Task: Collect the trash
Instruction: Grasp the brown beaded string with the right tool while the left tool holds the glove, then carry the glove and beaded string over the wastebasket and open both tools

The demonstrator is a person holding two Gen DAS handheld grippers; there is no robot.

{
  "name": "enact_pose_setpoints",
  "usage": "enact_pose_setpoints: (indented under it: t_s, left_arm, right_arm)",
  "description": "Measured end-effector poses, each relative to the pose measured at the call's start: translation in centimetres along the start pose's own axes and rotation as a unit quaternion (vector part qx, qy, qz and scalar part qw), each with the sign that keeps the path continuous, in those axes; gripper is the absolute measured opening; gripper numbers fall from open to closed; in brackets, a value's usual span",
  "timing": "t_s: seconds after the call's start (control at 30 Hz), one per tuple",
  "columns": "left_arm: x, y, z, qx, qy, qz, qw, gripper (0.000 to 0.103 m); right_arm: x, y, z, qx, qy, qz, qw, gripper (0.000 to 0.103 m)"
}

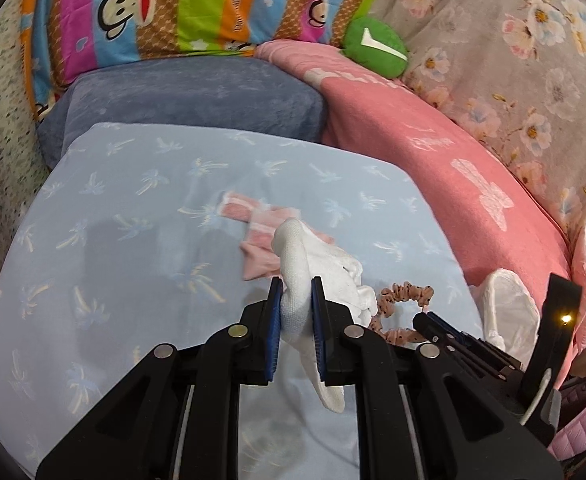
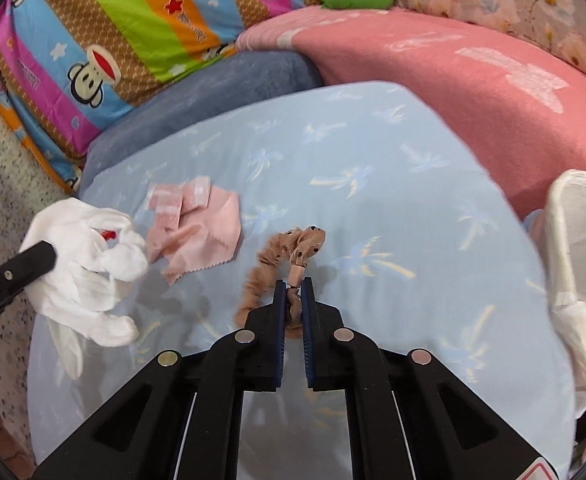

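My left gripper [image 1: 296, 286] is shut on a white glove [image 1: 317, 268], held just above the light blue palm-print sheet [image 1: 133, 216]; the glove also shows at the left of the right wrist view [image 2: 89, 264]. My right gripper [image 2: 293, 284] is shut on a tan dotted hair scrunchie [image 2: 285, 260], which also shows in the left wrist view [image 1: 401, 300]. A pink cloth [image 2: 197, 228] lies crumpled on the sheet, just beyond the glove [image 1: 253, 232].
A white plastic bag [image 2: 577, 264] stands open at the right edge of the bed. A pink blanket [image 2: 453, 80], a blue-grey pillow [image 1: 197, 96], a striped monkey-print cushion [image 1: 165, 8] and a green plush [image 1: 373, 46] lie behind the sheet.
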State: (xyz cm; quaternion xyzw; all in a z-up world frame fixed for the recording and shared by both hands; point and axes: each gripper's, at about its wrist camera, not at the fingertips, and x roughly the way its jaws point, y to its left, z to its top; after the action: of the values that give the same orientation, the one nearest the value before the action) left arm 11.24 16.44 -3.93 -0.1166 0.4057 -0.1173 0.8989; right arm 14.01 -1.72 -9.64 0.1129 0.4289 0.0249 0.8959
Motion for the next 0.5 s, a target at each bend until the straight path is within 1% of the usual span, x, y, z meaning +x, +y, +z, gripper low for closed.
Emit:
enact_pose_setpoints:
  t_s: [0.23,0.5]
  left_arm:
    - [-1.8,-5.5,0.4,0.042,-0.021,-0.024,0.9986,0.014]
    - [-3.2,-12.3,0.6,0.096,-0.04,-0.057,0.993,0.014]
  right_arm:
    - [-7.6,-3.2,1.5,0.02,-0.068,0.003,0.997,0.007]
    - [-15.7,-7.9,3.1,0.046,-0.14,-0.001,0.989,0.007]
